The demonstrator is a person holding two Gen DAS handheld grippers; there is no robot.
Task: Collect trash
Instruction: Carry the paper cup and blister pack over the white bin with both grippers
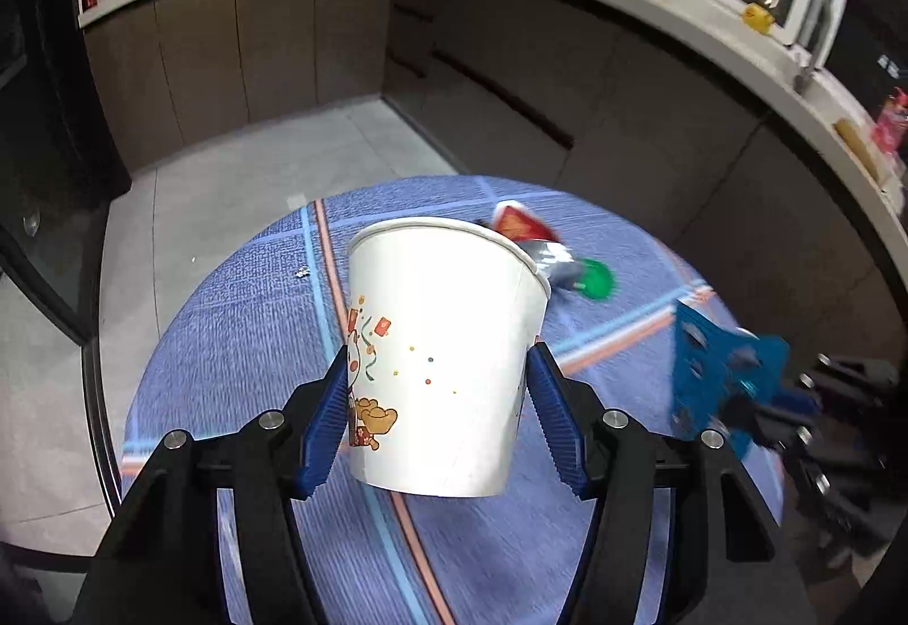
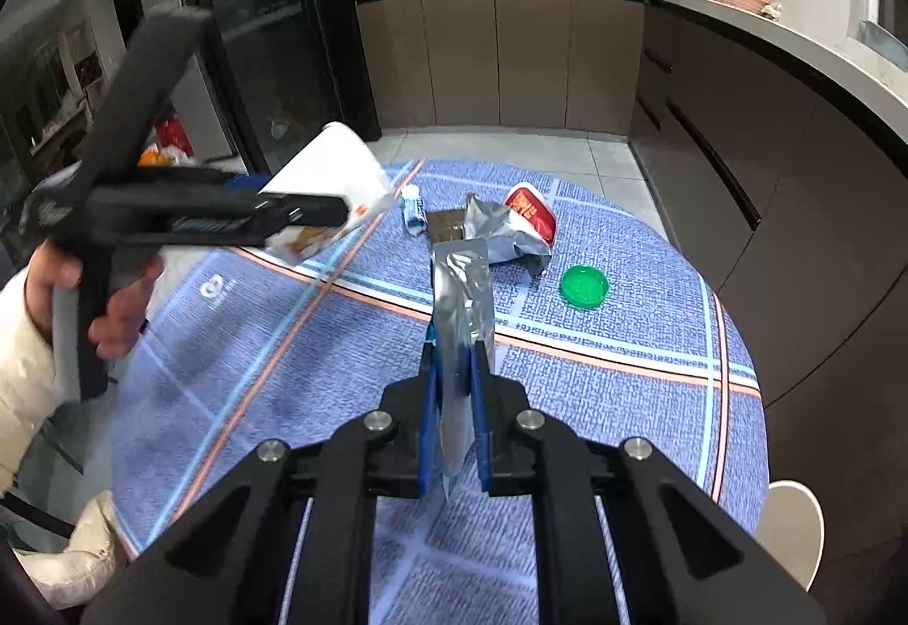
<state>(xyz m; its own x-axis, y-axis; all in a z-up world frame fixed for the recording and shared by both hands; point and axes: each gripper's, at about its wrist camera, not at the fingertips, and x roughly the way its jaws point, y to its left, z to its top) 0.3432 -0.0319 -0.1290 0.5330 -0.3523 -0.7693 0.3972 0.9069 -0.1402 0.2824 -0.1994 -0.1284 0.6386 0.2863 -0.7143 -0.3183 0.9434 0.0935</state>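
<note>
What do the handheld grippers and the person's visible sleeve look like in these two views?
Both the left gripper and the right gripper have black angular linkage frames with round silver bolts, and blue ribbed pads on the fingers. No cables show. The left one has a black pistol-style handle. The sleeve is cream-white and puffy, like a padded jacket.

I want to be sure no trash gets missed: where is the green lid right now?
In the right wrist view the green lid lies flat on the blue tablecloth, right of centre, just beside the crumpled silver wrapper and apart from both grippers.
</note>
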